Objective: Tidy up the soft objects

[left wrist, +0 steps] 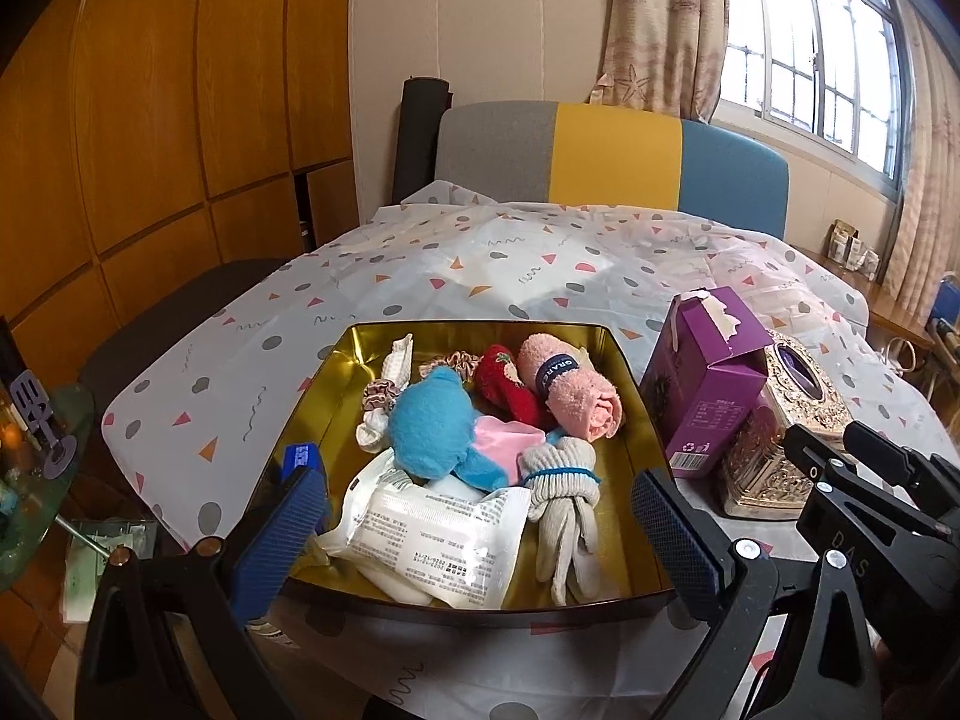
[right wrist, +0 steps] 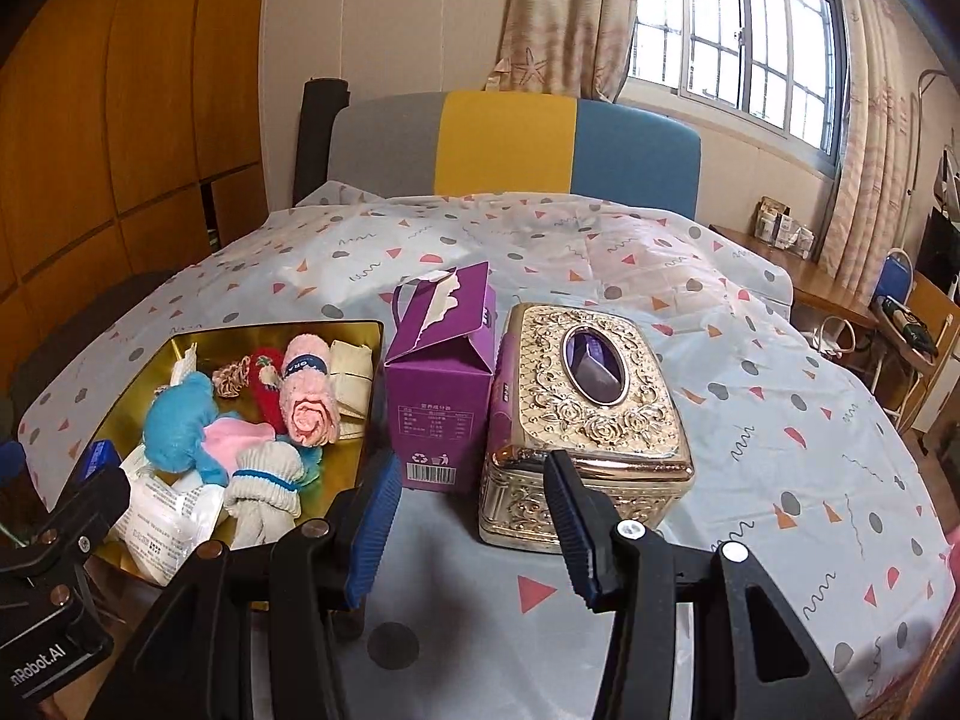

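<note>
A gold tin (left wrist: 480, 327) sits on the patterned tablecloth and holds soft items: a blue plush (left wrist: 429, 426), a pink rolled towel (left wrist: 570, 396), a red sock (left wrist: 507, 384), scrunchies (left wrist: 381, 393), grey gloves (left wrist: 564, 498) and a white packet (left wrist: 432, 540). My left gripper (left wrist: 477, 528) hovers open over the tin's near edge, its blue pads apart from everything. To the right of the tin (right wrist: 270, 327), my right gripper (right wrist: 474, 522) stands open over bare cloth with nothing between its fingers. The plush (right wrist: 174, 420), towel (right wrist: 309, 396) and gloves (right wrist: 264, 486) show there too.
A purple carton (right wrist: 441, 396) stands right beside the tin, and an ornate gold tissue box (right wrist: 588, 396) next to it, just ahead of the right gripper. A grey, yellow and blue chair (left wrist: 612, 150) is behind the table. A glass side table (left wrist: 36, 468) stands left.
</note>
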A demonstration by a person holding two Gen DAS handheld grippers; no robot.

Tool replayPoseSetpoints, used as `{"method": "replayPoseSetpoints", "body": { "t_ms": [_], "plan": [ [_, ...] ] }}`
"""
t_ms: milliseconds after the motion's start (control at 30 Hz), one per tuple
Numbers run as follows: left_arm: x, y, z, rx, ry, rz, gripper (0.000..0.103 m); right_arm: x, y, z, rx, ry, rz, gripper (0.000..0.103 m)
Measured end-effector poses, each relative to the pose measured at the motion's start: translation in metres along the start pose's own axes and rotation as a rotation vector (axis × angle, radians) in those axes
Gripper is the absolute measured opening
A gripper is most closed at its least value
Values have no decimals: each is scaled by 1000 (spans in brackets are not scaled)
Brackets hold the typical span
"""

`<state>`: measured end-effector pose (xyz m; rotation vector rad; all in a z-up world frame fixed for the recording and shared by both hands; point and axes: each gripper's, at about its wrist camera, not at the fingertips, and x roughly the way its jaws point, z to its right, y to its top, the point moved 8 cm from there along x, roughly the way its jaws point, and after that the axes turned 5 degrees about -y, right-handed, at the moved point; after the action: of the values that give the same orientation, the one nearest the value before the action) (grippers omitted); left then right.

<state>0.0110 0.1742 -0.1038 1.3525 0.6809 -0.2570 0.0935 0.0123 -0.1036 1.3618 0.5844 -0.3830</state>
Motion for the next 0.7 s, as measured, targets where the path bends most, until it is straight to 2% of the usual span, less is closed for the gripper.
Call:
{"method": "replayPoseSetpoints", "body": {
  "t_ms": [700],
  "plan": [
    [10, -4, -2, -14, 8, -28, 103, 8, -4, -6, -10, 8, -22, 50]
  ]
}}
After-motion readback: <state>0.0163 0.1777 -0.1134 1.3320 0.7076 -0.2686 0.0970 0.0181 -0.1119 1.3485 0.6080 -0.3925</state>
